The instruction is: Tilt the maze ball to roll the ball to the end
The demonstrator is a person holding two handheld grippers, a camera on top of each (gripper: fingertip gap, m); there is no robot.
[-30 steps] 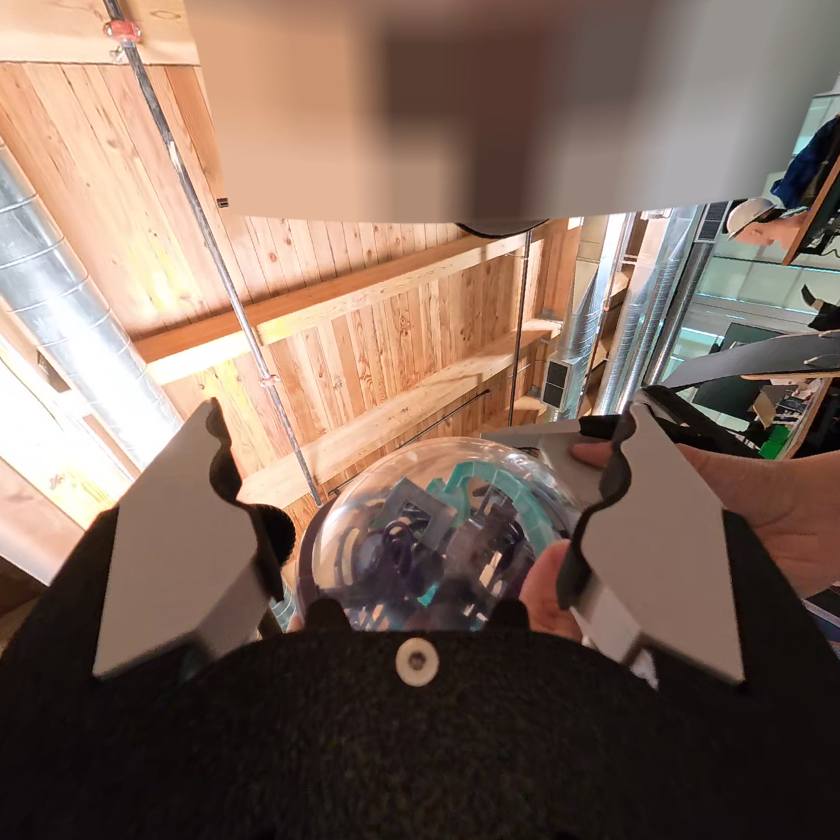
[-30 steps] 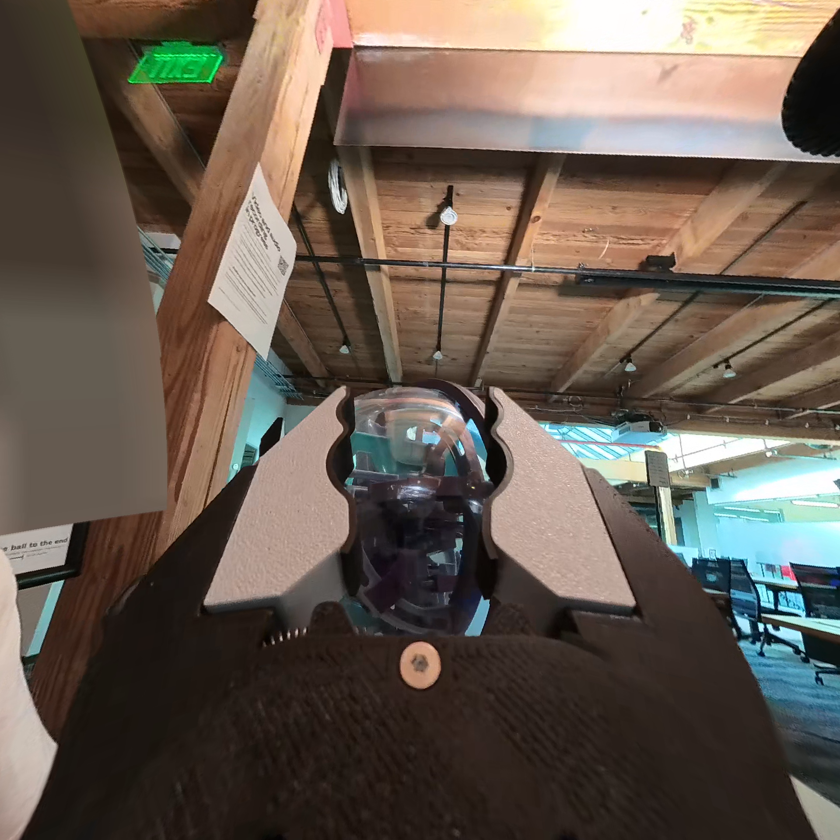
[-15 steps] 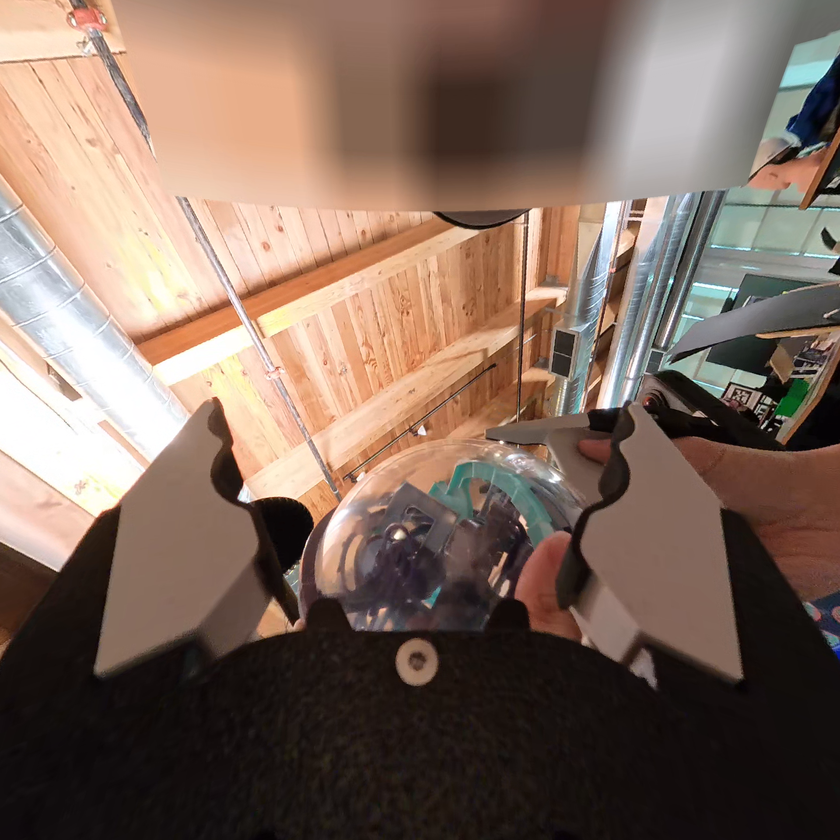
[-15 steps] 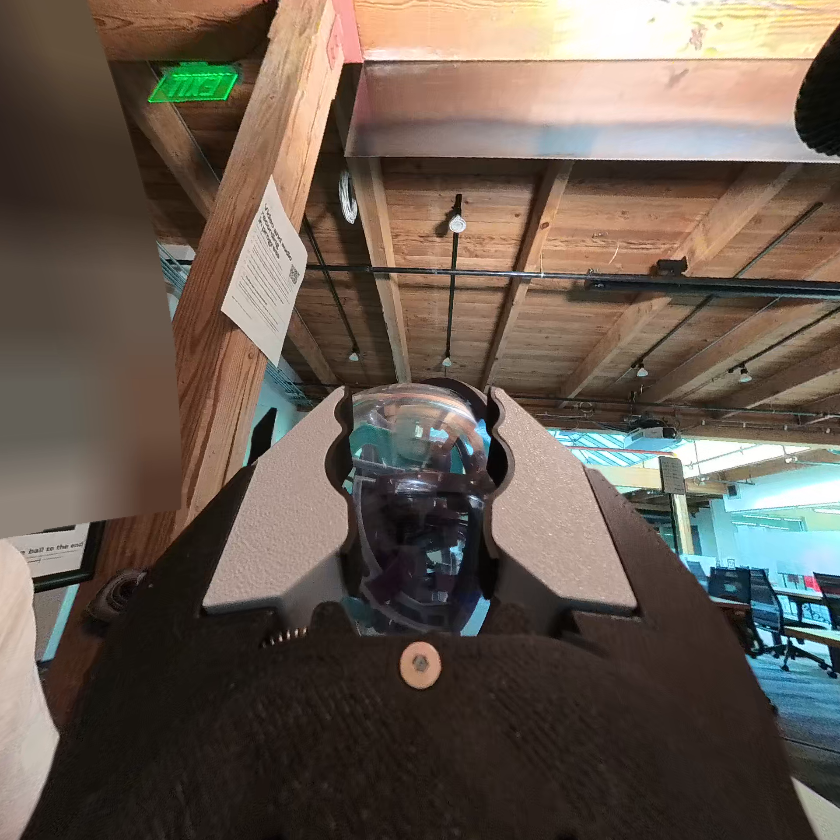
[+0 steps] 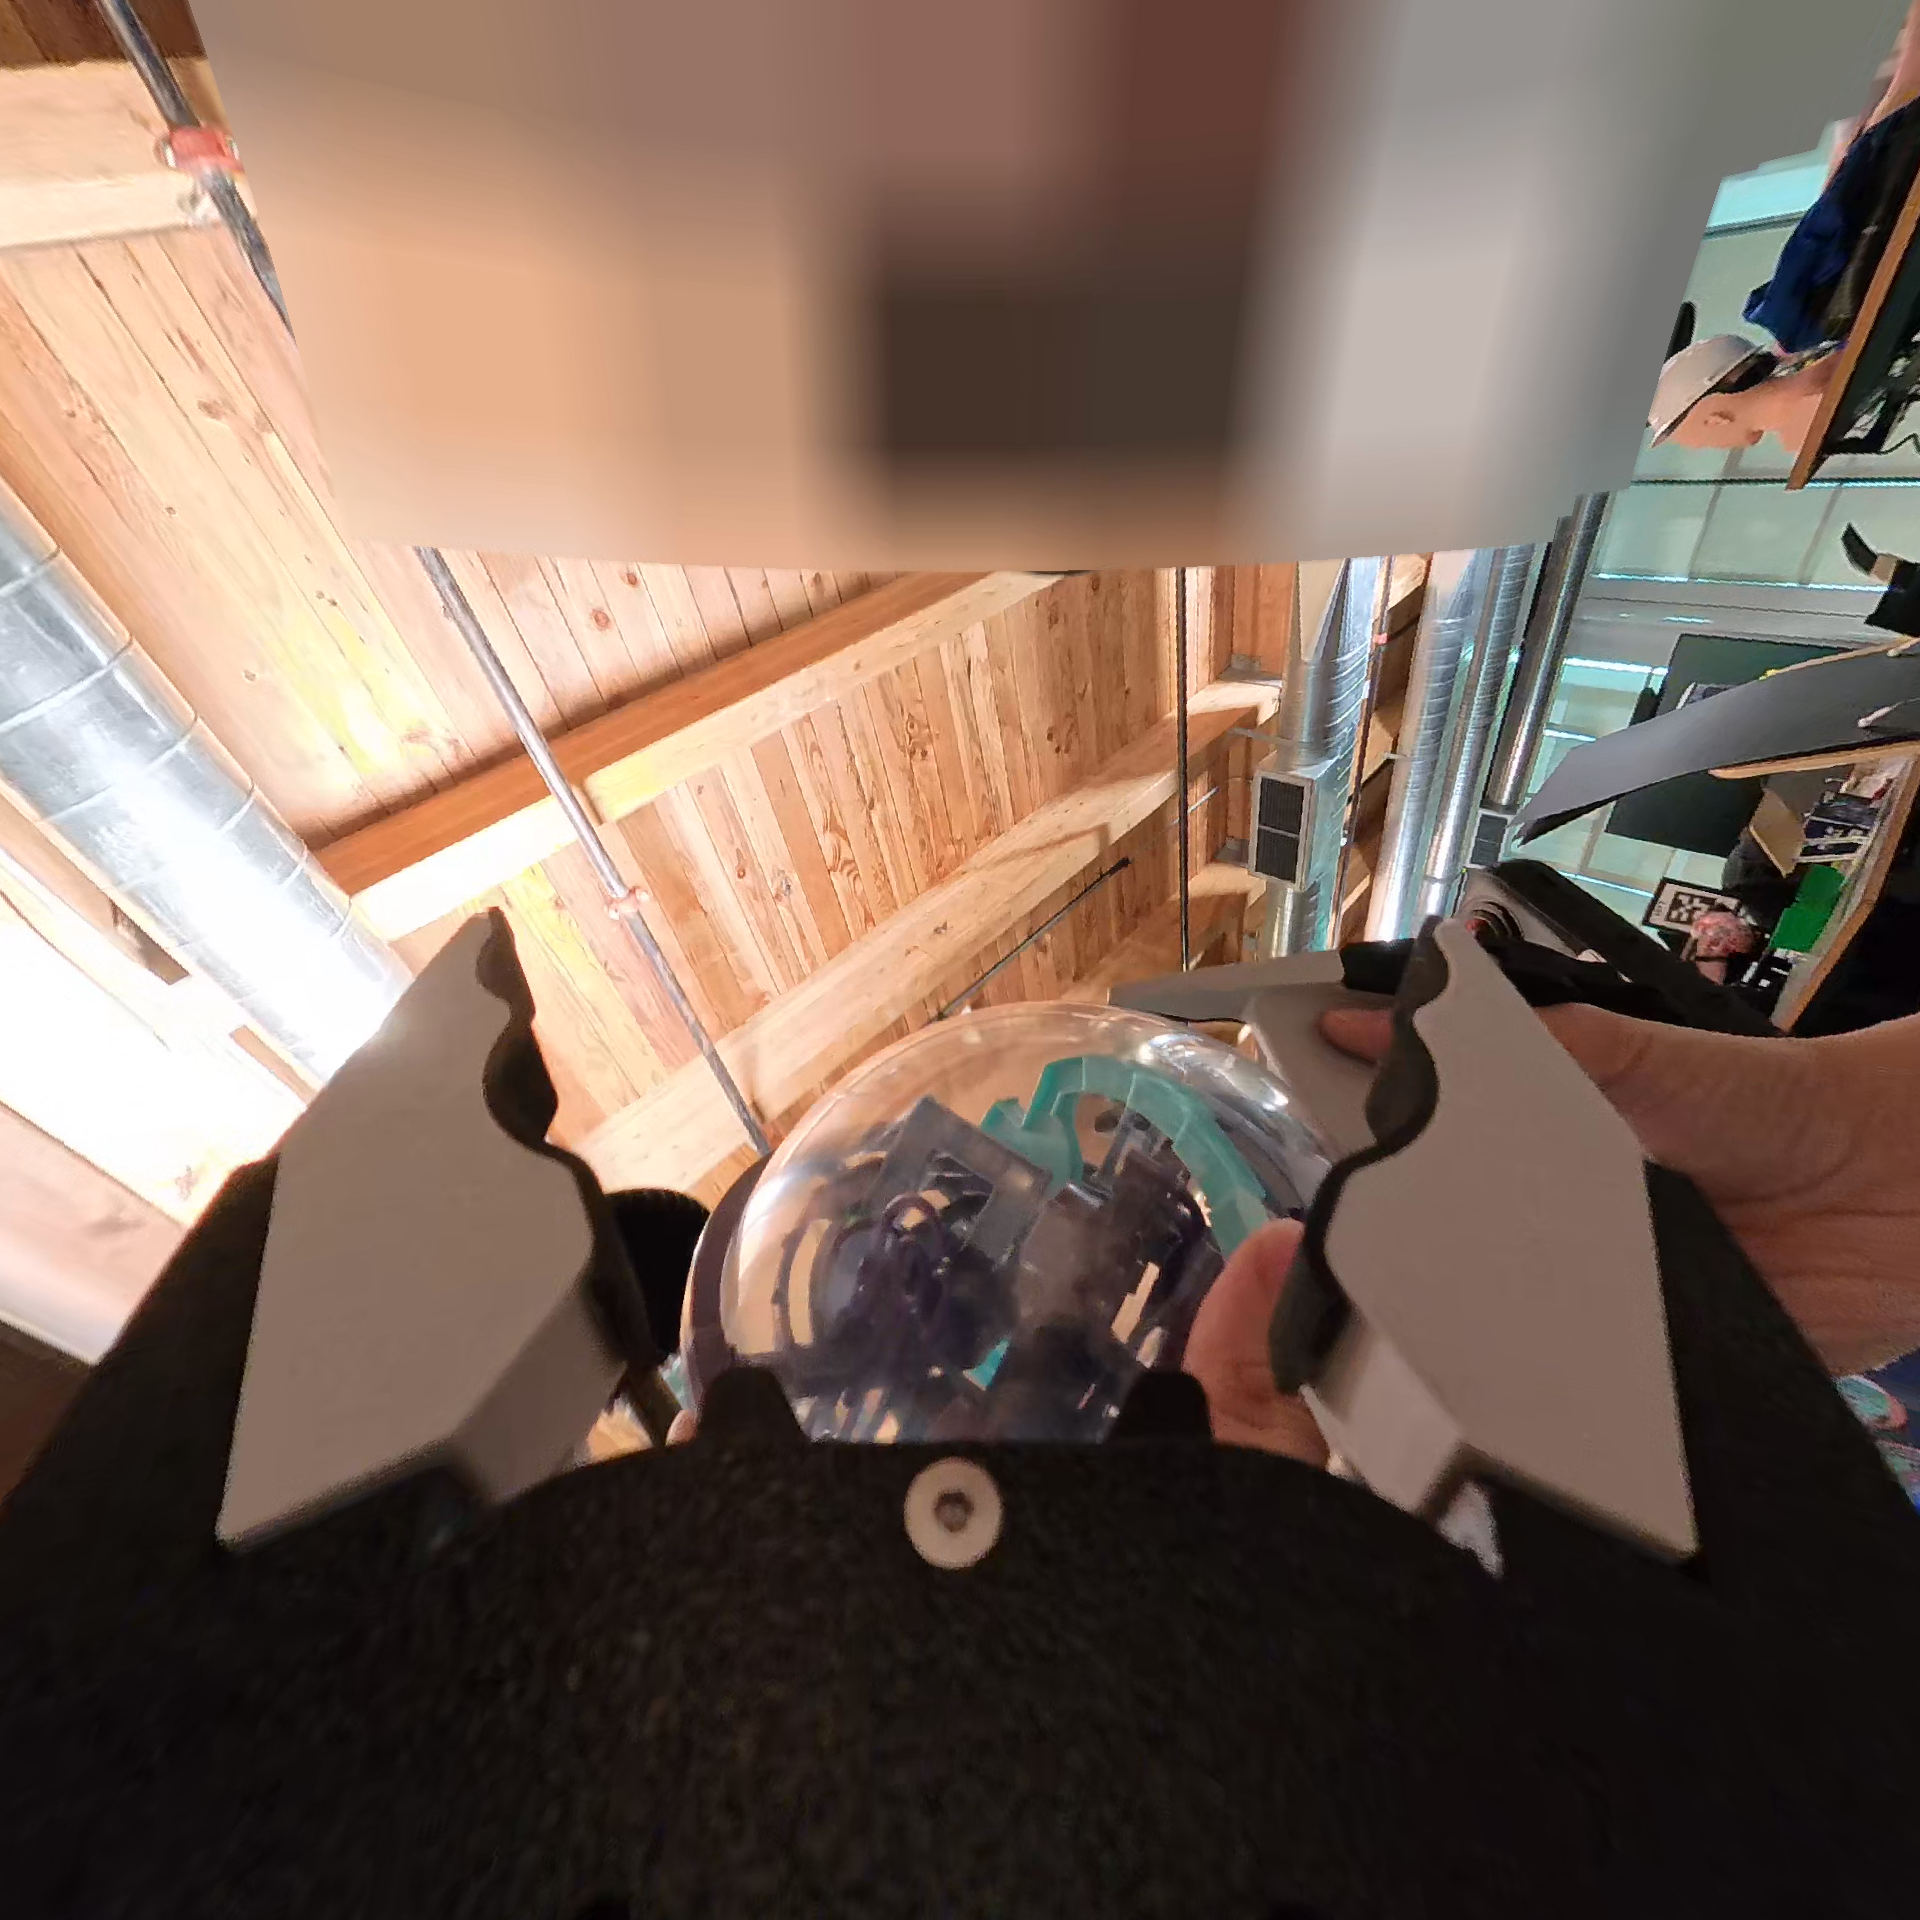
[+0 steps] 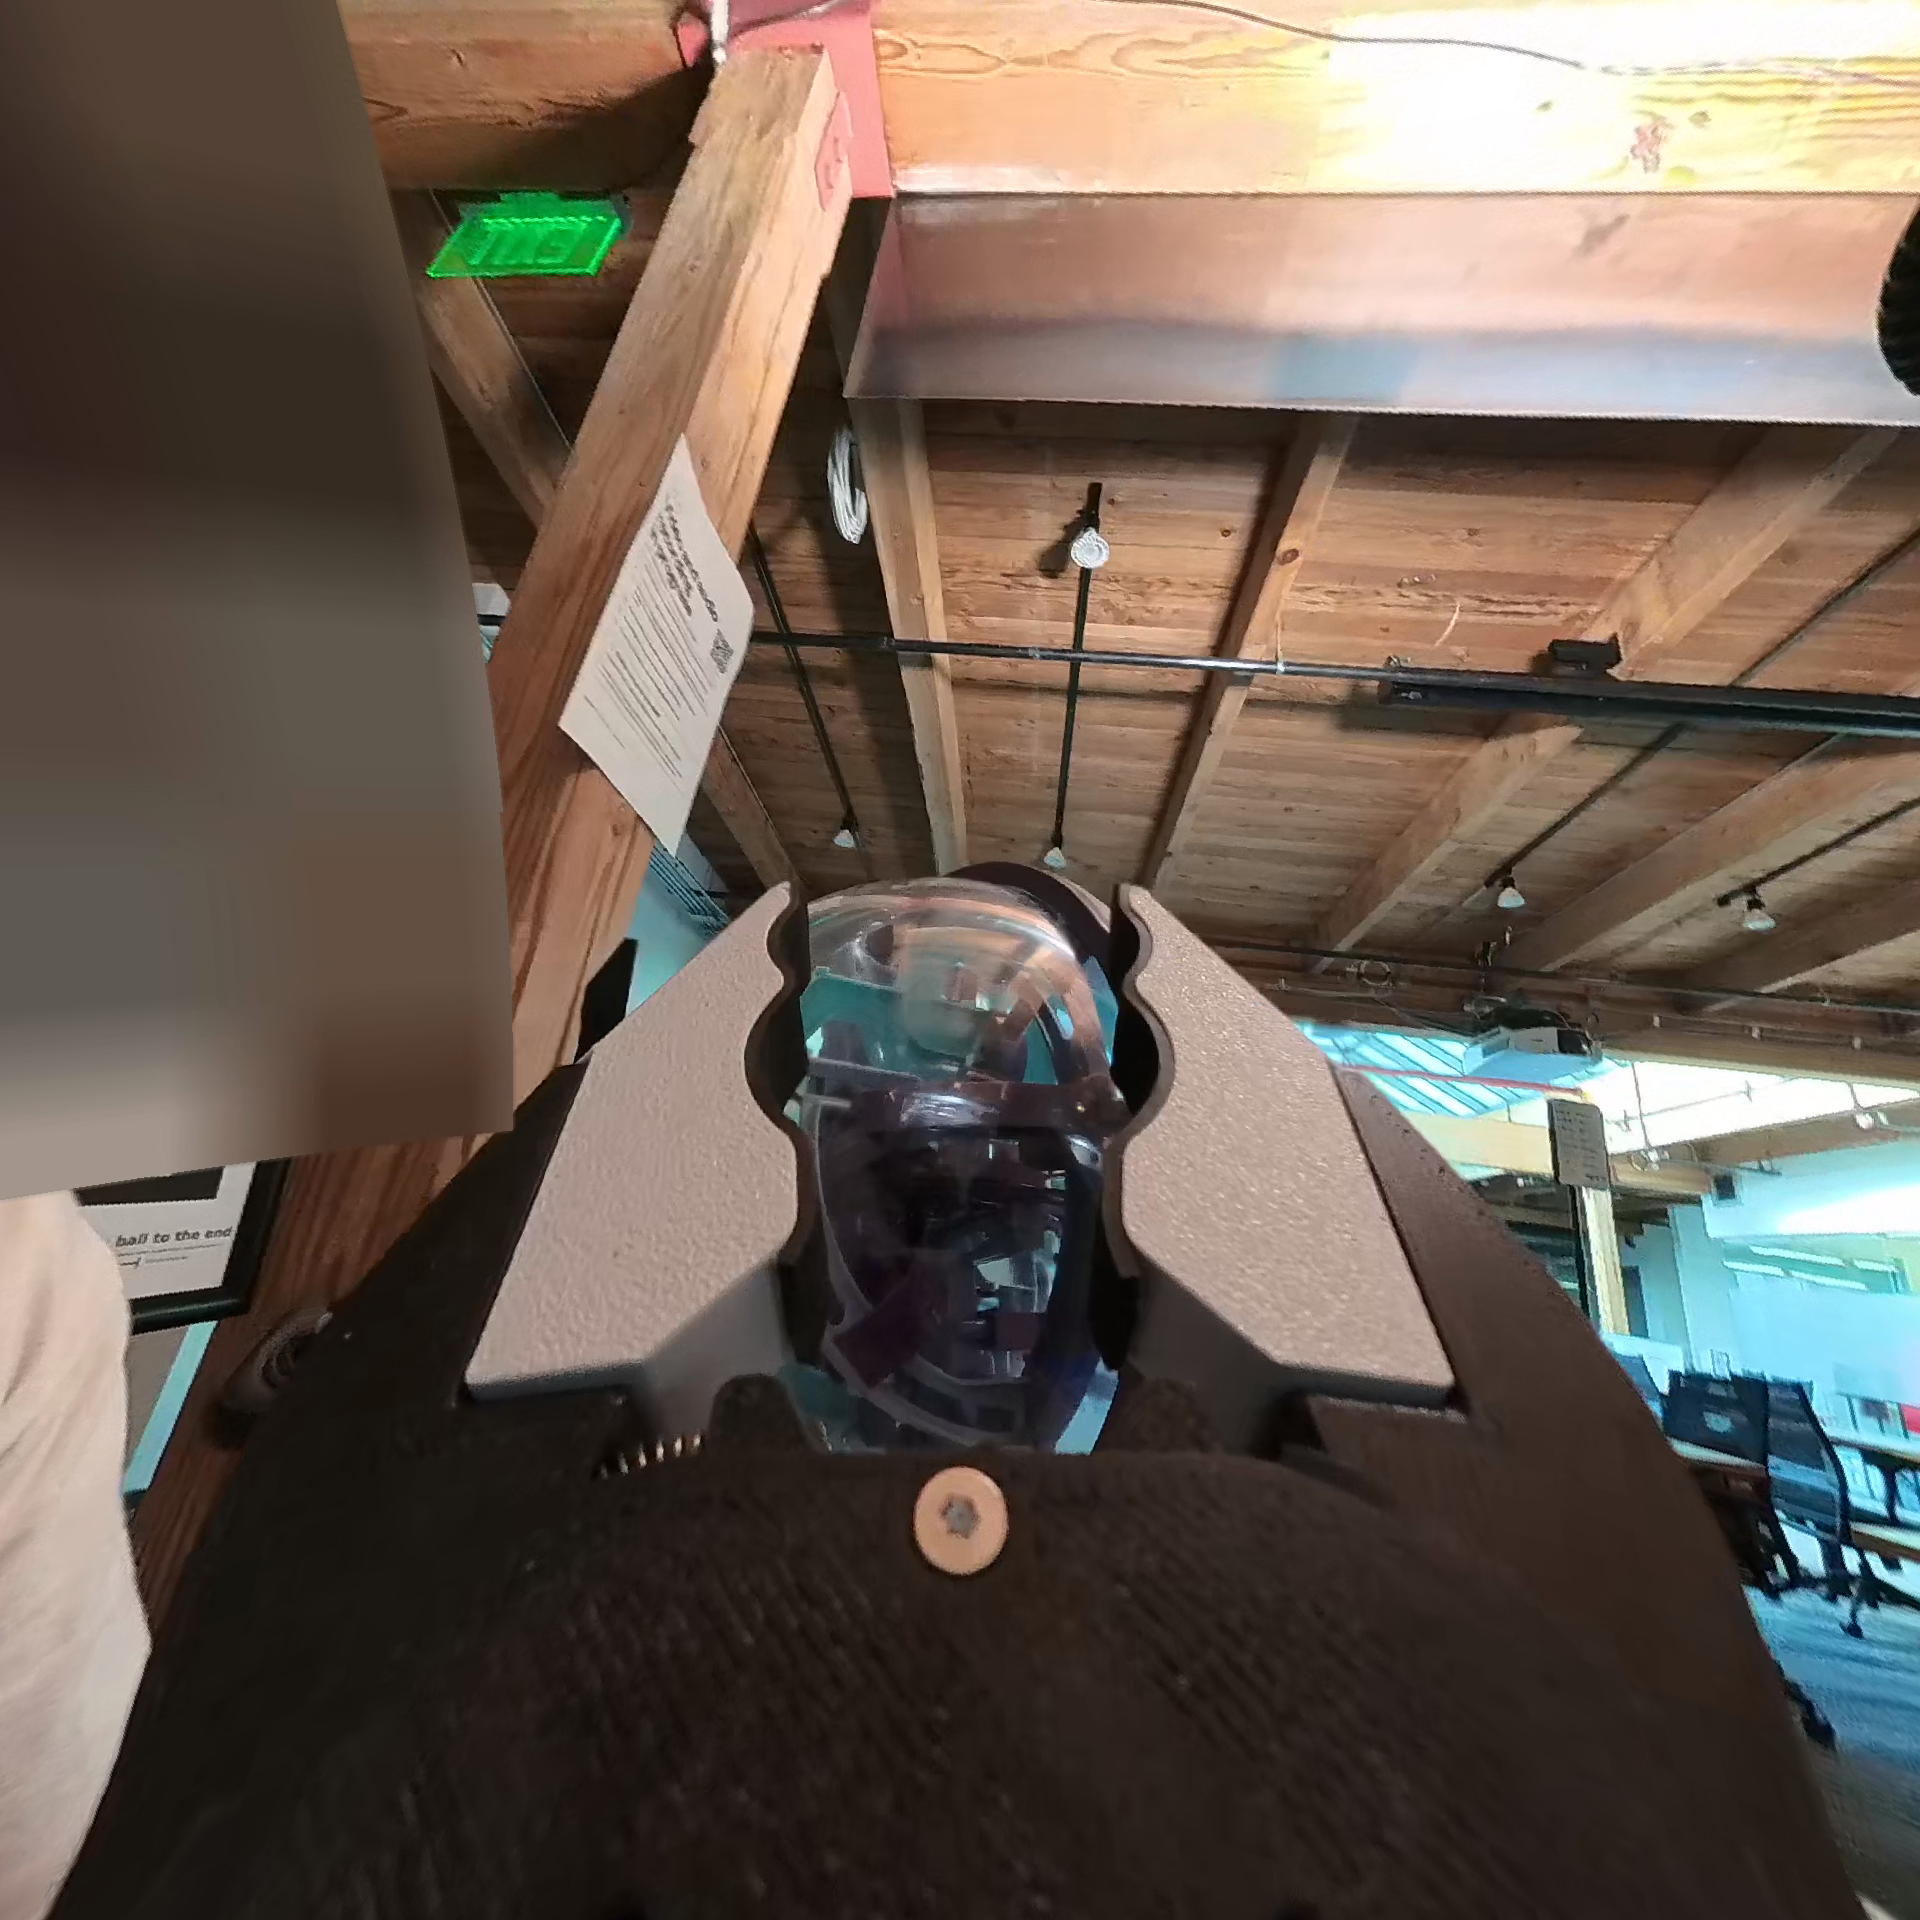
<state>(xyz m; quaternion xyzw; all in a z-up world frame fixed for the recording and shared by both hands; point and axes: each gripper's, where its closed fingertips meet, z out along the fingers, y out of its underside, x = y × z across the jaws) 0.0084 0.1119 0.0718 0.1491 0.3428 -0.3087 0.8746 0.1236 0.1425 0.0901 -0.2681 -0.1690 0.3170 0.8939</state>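
Wooden ceiling beams (image 6: 1351,582) fill the background. Right gripper (image 6: 961,1039) clamps the clear plastic maze ball (image 6: 935,1195) with teal and dark tracks between its pads; left gripper (image 5: 966,1039) stands wide open around it, pads apart from the shell.

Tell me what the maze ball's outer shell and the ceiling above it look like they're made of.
The maze ball shell looks like clear, glossy hard plastic: it shows bright glints, and the teal and dark tracks inside are visible through it. The ceiling looks like bare, matt wood: planks and beams with visible grain and knots.
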